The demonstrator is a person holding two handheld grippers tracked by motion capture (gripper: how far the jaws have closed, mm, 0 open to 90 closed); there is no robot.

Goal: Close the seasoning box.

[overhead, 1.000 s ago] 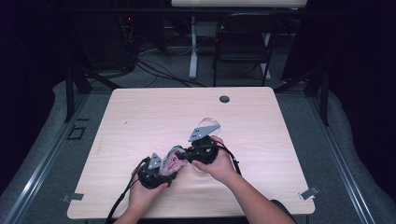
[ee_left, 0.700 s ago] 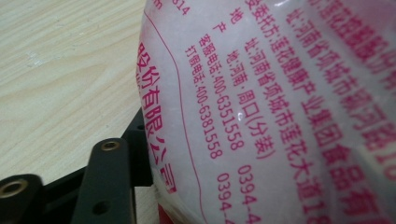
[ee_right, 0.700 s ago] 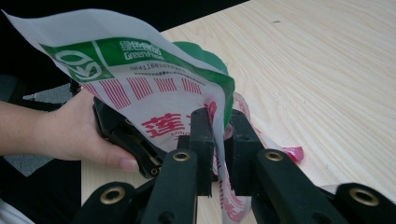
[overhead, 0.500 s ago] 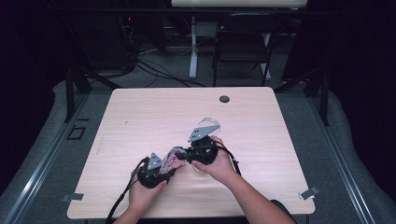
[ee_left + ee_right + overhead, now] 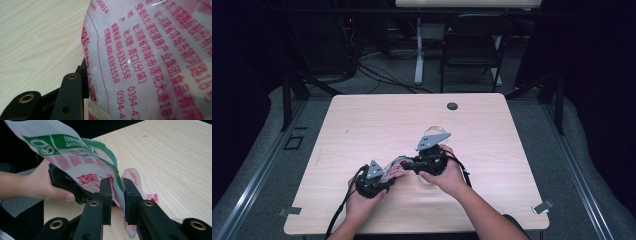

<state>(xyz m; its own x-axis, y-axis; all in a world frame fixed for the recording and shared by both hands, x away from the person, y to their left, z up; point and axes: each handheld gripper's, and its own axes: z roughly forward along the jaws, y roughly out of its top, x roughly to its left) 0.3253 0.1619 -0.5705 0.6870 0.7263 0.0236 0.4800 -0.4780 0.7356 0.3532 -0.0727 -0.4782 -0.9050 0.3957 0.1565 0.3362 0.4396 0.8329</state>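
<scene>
A clear plastic bag (image 5: 396, 166) of white granules, printed in red and green, hangs between the two grippers over the near middle of the table (image 5: 362, 125). My left gripper (image 5: 388, 174) has just been closing. One black jaw presses the bag's (image 5: 150, 62) side and the other is hidden behind it. My right gripper (image 5: 117, 182) has just been opening. The bag's (image 5: 82, 170) thin crumpled edge runs through the gap between its jaws, and the pads stand off it. A hand (image 5: 37, 185) holds the left gripper beyond.
A black grommet (image 5: 452, 106) sits near the table's far edge. A dark chair (image 5: 472, 45) and floor cables (image 5: 377, 75) lie beyond the table. Something clear and rounded (image 5: 428, 179) shows under the right hand; I cannot tell what it is.
Both hands have kept their place. At the high view's scale the bag and the jaws look the same as before.
</scene>
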